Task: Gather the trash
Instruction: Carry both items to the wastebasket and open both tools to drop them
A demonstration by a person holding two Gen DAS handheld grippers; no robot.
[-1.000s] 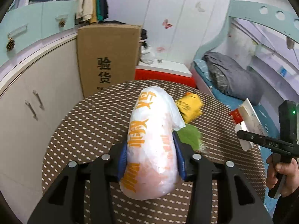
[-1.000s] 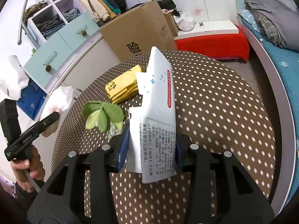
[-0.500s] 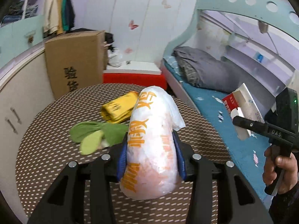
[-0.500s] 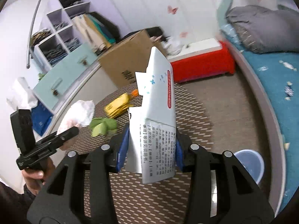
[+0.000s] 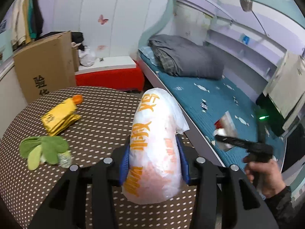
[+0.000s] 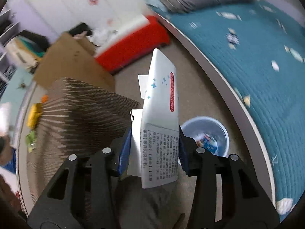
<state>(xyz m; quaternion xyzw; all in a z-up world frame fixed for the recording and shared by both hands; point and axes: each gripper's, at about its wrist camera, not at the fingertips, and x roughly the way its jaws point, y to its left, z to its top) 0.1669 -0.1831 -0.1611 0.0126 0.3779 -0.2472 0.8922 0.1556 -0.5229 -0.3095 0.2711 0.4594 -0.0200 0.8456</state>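
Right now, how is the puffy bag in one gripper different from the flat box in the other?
The bag is round and crinkly with orange writing; the box is flat and white with a red label. The bag hangs over the dotted table; the box hangs over the floor near the bin. Both are squeezed between blue pads.

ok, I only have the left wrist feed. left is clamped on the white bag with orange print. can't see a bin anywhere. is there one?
Observer: Yes. The right wrist view shows a pale round bin on the floor between the table and the bed.
Operator: Empty?
Observer: No, there is some blue and white packaging inside it.
Operator: What is right holding? It's a blur here.
Observer: The right gripper is shut on a flattened white carton with a red label and printed text.
Operator: Is it over the bin?
Observer: Not quite. In that view the carton sits just left of the bin, above bare floor.
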